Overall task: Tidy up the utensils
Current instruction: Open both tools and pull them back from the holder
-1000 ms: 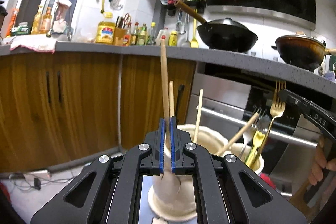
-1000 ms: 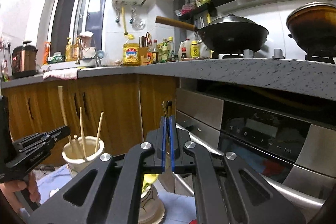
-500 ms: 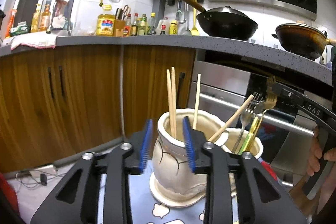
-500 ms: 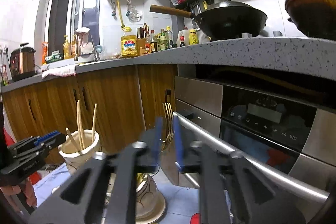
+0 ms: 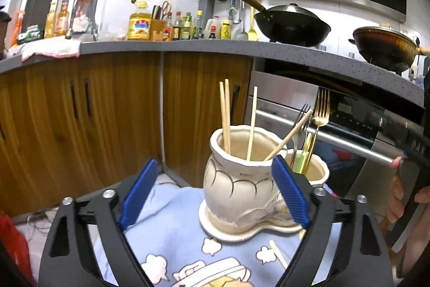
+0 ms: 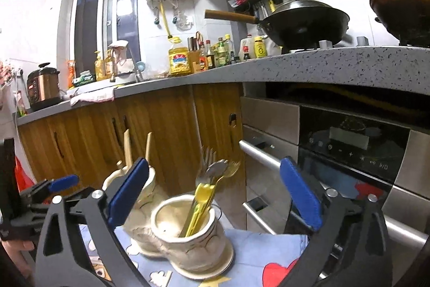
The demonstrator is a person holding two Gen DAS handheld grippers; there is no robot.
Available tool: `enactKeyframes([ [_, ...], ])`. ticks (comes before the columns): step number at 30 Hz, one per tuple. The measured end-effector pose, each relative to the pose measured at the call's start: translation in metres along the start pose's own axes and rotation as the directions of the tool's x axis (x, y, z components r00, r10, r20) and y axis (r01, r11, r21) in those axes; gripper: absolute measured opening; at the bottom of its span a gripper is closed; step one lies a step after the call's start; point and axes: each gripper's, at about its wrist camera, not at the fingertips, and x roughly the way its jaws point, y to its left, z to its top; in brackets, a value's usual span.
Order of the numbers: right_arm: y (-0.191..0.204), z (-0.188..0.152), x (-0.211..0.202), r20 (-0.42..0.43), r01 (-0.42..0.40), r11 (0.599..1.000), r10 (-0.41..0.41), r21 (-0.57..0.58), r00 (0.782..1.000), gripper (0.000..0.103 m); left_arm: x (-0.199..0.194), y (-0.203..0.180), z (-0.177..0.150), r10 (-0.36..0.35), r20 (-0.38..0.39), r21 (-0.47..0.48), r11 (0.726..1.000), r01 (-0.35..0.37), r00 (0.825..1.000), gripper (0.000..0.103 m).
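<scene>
A cream ceramic double holder stands on a blue cloth. Its chopstick cup (image 5: 236,179) holds several wooden chopsticks (image 5: 225,114). The fork cup (image 6: 188,230) holds forks (image 6: 215,168), a golden one among them, and yellow-handled cutlery (image 6: 200,203). My left gripper (image 5: 215,163) is just in front of the chopstick cup, its jaws opening wide, and its blue pads (image 5: 139,192) touch nothing. My right gripper (image 6: 214,160) is in front of the fork cup, jaws also opening and empty. One loose chopstick (image 5: 278,257) lies on the cloth.
The holder stands on a cartoon-printed blue cloth (image 5: 174,238). Behind it are wooden cabinet doors (image 5: 80,120) and an oven with a steel handle (image 6: 263,158). The grey countertop (image 5: 188,45) above carries bottles and a black wok (image 5: 293,24). A hand (image 5: 403,195) holds the right gripper.
Both grippers went from shut to wide open. The chopsticks left the left jaws and stand in their cup; the golden fork left the right jaws and stands in the other cup.
</scene>
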Motion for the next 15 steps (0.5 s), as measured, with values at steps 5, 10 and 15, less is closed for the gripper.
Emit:
enactKeyframes([
  [5, 0.006, -0.021, -0.004, -0.061, 0.004, 0.999, -0.002, 0.035, 0.998, 0.098, -0.018, 0.005, -0.001, -0.012, -0.023, -0.019, 1.000, 0.012, 1.000, 0.096],
  [10, 0.008, -0.058, -0.010, -0.151, 0.028, 0.999, -0.023, 0.036, 0.988, 0.098, -0.033, 0.003, -0.011, -0.010, -0.049, -0.010, 1.000, 0.010, 0.999, 0.097],
  [15, 0.014, -0.083, -0.021, -0.231, 0.041, 0.999, -0.038, 0.006, 0.972, 0.098, -0.038, 0.002, -0.027, -0.023, -0.098, -0.012, 1.000, 0.022, 0.995, 0.097],
])
